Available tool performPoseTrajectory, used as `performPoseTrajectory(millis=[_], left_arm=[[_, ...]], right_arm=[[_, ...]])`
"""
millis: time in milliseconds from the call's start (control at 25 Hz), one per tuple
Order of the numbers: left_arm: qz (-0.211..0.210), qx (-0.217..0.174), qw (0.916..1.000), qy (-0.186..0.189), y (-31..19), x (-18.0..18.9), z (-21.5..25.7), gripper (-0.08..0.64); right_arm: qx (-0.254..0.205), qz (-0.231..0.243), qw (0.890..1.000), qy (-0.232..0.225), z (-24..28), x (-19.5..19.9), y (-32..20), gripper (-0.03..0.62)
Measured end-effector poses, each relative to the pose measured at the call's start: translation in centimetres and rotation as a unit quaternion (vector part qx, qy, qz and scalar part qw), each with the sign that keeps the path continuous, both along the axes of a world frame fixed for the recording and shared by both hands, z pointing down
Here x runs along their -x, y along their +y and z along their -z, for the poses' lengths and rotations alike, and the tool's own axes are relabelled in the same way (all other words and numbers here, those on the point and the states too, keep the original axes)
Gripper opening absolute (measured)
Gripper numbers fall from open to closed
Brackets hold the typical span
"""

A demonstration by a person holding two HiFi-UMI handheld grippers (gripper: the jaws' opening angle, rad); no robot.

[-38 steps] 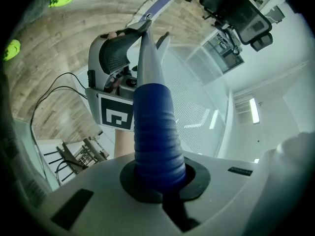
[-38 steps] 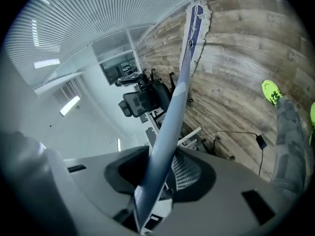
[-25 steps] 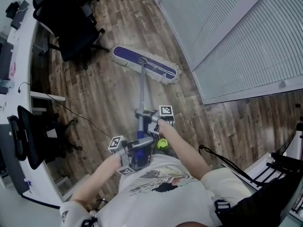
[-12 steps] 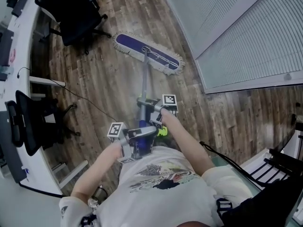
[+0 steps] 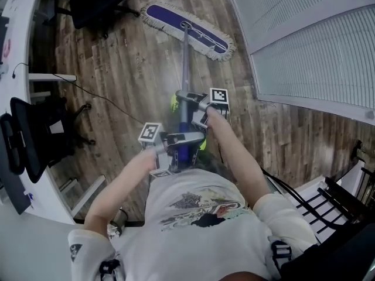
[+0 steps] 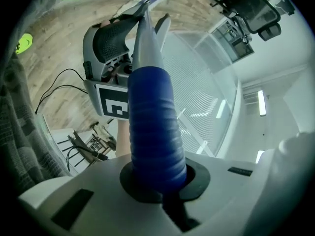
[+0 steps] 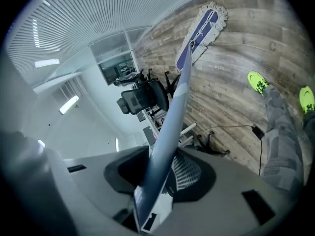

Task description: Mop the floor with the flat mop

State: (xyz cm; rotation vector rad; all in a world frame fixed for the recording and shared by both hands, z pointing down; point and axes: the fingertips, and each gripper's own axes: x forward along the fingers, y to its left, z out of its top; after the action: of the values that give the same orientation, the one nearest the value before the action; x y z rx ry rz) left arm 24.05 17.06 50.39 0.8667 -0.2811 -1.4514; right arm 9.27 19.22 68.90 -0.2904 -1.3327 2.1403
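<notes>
Dark wood-plank floor [image 5: 129,69] in an office, with slatted blinds on a glazed partition [image 5: 304,40] along the right. A white curved desk [image 5: 14,57] runs down the left.

Clutter:
- A black office chair [image 5: 94,2] at top left, its base near the left end of the mop head.
- A second black chair [image 5: 26,142] by the desk at mid left.
- A thin black cable [image 5: 99,96] trailing over the planks left of the pole, apart from the mop.
- A black rack frame [image 5: 337,201] at lower right.
- Neon-green shoes [image 7: 257,81] on the floor under the person.

Nothing lies on the floor between the mop head and the blinds.

The flat mop's mop head [image 5: 188,30], purple with a pale fringe, lies flat on the planks at the top of the head view. It sits diagonally between the chair and the partition, well apart from both grippers. The grey pole [image 5: 186,63] runs from it back toward the person.

The right gripper [image 7: 157,181] is clamped on the pole, further down toward the head. The left gripper [image 6: 155,181] is clenched tight round the blue grip [image 6: 152,127] at the pole's upper end, close to the person's white shirt [image 5: 199,227].
</notes>
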Motion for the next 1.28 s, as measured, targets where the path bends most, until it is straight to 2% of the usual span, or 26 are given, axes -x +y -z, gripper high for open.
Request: performPoseTrajectory(millis=[120,360,560,640,720,880,960,1040,1160,1280], left_arm=[[0.004,-0.006,0.9999,0.008,-1.8,2.9,-1.1,0.009],[0.021,-0.031,0.9991,0.022,-4.6,12.6,-2.2,0.009],[0.009,-0.037,0.9982,0.046,-7.0,20.0,-5.3,0.009],[0.009,-0.034,0.9985,0.042,-8.8,23.7,-7.1,0.009],[0.013,-0.032,0.9988,0.033,-10.6,26.9,-9.0,0.009],[0.047,-0.041,0.998,0.01,-12.6,30.5,-12.1,0.009],[0.072,-0.045,0.9964,0.0,-14.9,34.3,-13.6,0.009],[0.092,-0.053,0.9944,-0.001,-16.9,37.8,-14.3,0.009],[0.095,-0.063,0.9935,-0.002,-17.8,39.8,-14.5,0.009],[0.09,-0.059,0.9942,-0.004,-17.2,38.7,-15.0,0.009]], right_arm=[[-0.013,0.002,1.0,0.005,-1.2,2.9,-2.0,0.141],[-0.039,0.009,0.999,0.004,-2.3,12.3,-5.2,0.141],[-0.072,0.05,0.996,0.005,-5.0,20.1,-7.7,0.14],[-0.08,0.056,0.995,0.009,-6.7,24.0,-9.7,0.137],[-0.085,0.046,0.995,0.019,-8.4,27.3,-11.6,0.13],[-0.094,-0.001,0.995,0.036,-10.6,30.9,-14.5,0.123],[-0.092,-0.031,0.995,0.038,-11.7,34.4,-17.3,0.118],[-0.098,-0.036,0.994,0.032,-12.5,37.7,-19.6,0.118],[-0.095,-0.034,0.995,0.018,-12.8,40.1,-20.5,0.118],[-0.085,-0.037,0.996,0.017,-13.2,39.2,-19.8,0.117]])
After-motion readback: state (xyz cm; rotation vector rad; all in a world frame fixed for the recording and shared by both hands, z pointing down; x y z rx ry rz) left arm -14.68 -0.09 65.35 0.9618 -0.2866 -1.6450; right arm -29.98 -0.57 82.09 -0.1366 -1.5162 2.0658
